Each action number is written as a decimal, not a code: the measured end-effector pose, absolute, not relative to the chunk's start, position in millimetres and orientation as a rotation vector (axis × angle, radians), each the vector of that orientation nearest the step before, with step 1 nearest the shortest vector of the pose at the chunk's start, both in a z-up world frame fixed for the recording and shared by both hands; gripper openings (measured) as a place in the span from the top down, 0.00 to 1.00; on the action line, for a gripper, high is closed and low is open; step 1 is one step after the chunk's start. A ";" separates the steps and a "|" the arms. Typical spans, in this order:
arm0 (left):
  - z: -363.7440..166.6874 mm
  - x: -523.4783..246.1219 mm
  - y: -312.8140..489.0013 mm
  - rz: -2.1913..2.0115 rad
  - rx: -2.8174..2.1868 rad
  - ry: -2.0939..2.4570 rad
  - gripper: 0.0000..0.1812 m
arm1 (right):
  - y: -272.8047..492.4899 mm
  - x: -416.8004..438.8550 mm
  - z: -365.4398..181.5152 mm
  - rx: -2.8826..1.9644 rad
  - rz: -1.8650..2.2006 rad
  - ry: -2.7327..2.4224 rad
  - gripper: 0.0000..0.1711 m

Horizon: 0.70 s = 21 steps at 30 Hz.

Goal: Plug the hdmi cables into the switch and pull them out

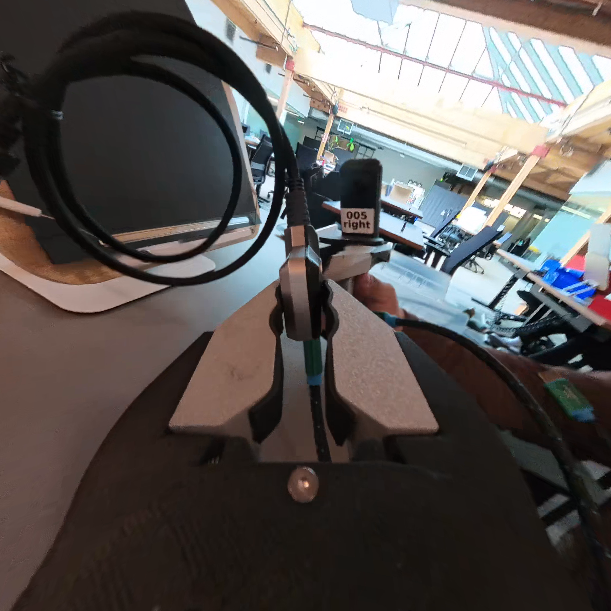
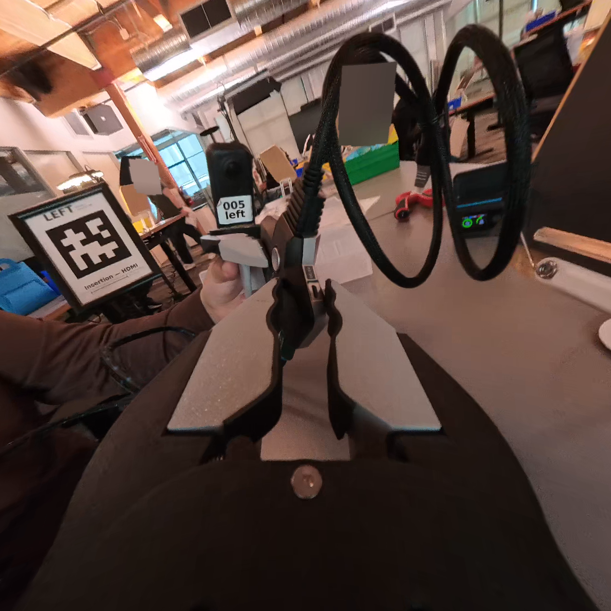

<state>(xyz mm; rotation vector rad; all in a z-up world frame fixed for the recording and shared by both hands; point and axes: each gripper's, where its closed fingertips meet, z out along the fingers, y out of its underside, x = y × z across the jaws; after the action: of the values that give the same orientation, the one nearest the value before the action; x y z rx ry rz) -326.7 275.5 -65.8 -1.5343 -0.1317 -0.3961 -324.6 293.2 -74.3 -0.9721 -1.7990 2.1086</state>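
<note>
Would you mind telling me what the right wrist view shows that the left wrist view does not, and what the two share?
Only the right wrist view shows the framed sign, an open port on the switch's edge and a red tool on the table. Only the left wrist view shows a green-collared cable running from the switch back between the left tongs. Both show the switch and the coiled black cable plugged into its top.

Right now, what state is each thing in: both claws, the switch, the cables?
left claw: shut on the HDMI switch.
right claw: shut on the HDMI switch.
HDMI switch: held off the table, one side port empty.
black HDMI cable: plugged into the top, rest coiled.
green-collared cable: plugged into the bottom.
</note>
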 end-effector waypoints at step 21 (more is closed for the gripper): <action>-130.9 -351.3 259.9 -0.020 -1.878 -0.020 0.72 | 284.7 -338.3 -107.2 -1.029 2.061 -1.862 0.90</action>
<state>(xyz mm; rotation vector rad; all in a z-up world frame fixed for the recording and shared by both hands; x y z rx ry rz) -351.3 259.9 -130.9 -1.8781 -0.0198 -0.0195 -338.3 284.7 -107.2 -1.0292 -1.8618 2.0609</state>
